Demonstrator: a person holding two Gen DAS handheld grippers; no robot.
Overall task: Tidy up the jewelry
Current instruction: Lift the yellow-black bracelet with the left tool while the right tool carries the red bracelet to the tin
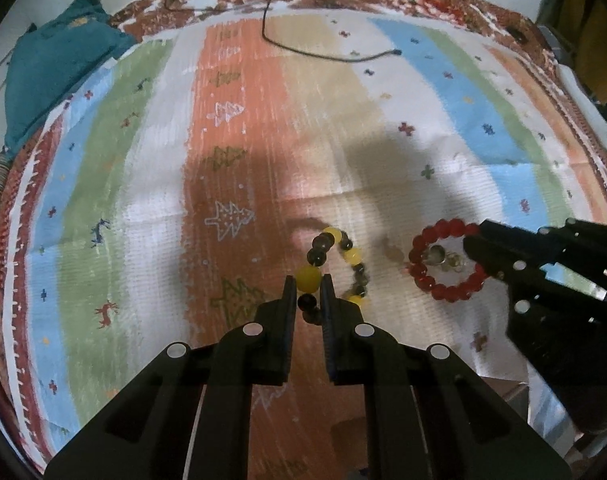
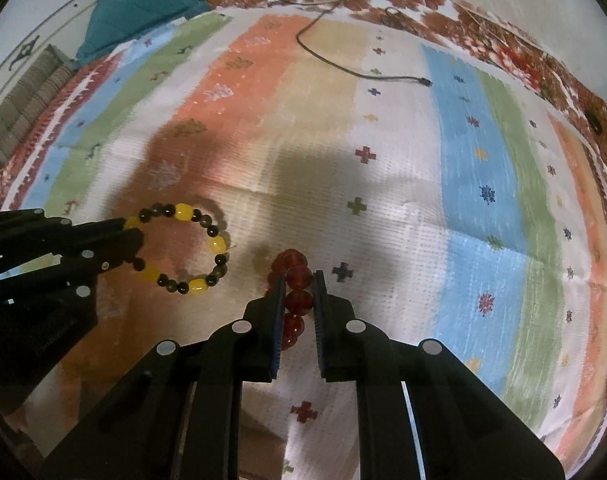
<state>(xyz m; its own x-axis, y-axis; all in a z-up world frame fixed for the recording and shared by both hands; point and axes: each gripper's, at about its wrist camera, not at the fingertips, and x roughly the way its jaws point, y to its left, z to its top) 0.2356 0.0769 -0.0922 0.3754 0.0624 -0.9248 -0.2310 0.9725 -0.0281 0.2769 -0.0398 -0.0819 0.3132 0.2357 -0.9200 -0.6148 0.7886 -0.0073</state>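
A yellow and dark bead bracelet lies on the striped cloth; my left gripper is shut on a yellow bead at its near side. It also shows in the right wrist view, with the left gripper at its left edge. A red bead bracelet lies to the right, with small silver rings inside its loop. My right gripper is shut on the red bracelet; in the left wrist view the right gripper grips its right edge.
A teal cloth bundle sits at the far left corner. A black cable lies across the far part of the cloth, also in the right wrist view. A white object lies along the right edge.
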